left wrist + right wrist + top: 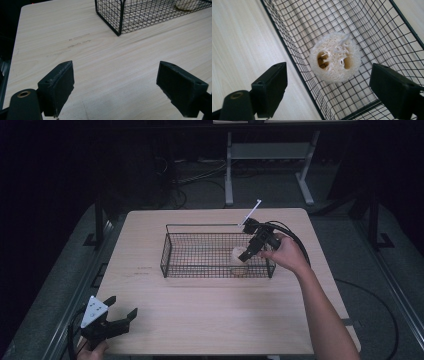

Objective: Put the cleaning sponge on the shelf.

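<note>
Loofah (335,57) in wire basket (287,42), holes facing up, apparently; both hand-held grippers wide open, empty.

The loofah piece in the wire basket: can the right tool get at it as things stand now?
Probably yes. The right tool hangs open above the basket, whose top is open, and the loofah piece lies uncovered between and beyond its jaws. Only the near basket wall runs close under one jaw.

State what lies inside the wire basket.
One loofah slice lies inside the wire basket, near its right end below the open right gripper. Its underside is hidden.
</note>
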A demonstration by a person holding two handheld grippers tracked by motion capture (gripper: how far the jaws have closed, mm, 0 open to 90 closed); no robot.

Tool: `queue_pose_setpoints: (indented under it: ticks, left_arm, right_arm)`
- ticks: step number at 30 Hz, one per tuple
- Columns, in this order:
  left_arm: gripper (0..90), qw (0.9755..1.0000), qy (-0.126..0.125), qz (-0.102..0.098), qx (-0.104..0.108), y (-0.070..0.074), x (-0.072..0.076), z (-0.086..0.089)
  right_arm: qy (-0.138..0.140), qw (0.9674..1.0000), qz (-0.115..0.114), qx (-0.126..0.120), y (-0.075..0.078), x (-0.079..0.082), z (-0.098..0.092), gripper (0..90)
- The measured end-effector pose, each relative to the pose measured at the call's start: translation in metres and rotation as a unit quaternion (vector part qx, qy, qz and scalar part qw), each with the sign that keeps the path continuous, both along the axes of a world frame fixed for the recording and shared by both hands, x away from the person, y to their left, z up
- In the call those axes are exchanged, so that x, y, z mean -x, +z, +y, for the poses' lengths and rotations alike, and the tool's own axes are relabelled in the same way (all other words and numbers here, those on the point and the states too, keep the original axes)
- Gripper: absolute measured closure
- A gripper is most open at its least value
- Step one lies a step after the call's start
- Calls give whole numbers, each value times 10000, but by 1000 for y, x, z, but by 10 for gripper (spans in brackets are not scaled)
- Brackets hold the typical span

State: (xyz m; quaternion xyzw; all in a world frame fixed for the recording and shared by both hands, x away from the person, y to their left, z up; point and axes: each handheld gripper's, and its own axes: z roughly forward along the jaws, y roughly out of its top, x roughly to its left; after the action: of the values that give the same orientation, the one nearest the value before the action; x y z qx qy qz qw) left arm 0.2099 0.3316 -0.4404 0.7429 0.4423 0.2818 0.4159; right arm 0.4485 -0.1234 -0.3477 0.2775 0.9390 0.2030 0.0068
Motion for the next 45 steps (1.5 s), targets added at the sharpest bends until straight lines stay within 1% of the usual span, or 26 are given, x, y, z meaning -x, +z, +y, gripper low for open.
queue_pose_setpoints:
  ticks: [4, 8, 10, 12, 14, 16, 18, 21, 23, 27, 34, 39, 44, 45]
  left_arm:
    - [138, 10000, -5, -1, -2, -1, 1, 0]
    - [138, 10000, 4, -3, 8, 0, 2, 1]
    - [138, 10000, -9, -10, 35, -1, 1, 2]
    - [138, 10000, 18, -12, 47, -1, 1, 2]
    - [138, 10000, 11, -16, 65, -1, 1, 2]
    - [138, 10000, 10, 5, 47, -1, 1, 1]
    - [138, 10000, -19, -7, 47, -1, 1, -1]
    - [138, 10000, -27, 0, 15, -1, 0, -2]
    - [138, 10000, -33, -13, 32, 0, 0, -2]
    - [138, 10000, -45, -7, 38, -1, 0, -4]
    - [138, 10000, -79, -4, 14, -1, 0, -5]
    - [138, 10000, -60, -3, 15, 0, 0, -5]
    - [138, 10000, -42, -29, 33, 0, 1, -4]
    - [138, 10000, -39, -25, 34, 0, 1, -4]
  right_arm:
    - [66, 9999, -77, -6, 5, 7, 1, 144]
    - [173, 9997, -177, 40, 10, 16, 4, 144]
    - [190, 9997, -164, 24, 12, 19, 5, 144]
    - [198, 9995, -234, 43, 14, 23, 6, 144]
    - [248, 9993, -287, -7, 15, 27, 8, 144]
    - [327, 9991, -274, -12, 15, 30, 8, 144]
    - [326, 9990, -291, -10, 16, 33, 8, 144]
    - [311, 9992, -253, -25, 17, 35, 6, 144]
    - [342, 9992, -226, -37, 18, 38, 6, 144]
    - [346, 9989, -268, -137, 19, 44, 3, 144]
    - [332, 9992, -224, -55, 15, 53, -3, 144]
    - [318, 9992, -216, -125, 14, 59, -8, 144]
    - [366, 9991, -182, -68, 11, 65, -10, 144]
    - [366, 9991, -211, -100, 11, 67, -11, 144]
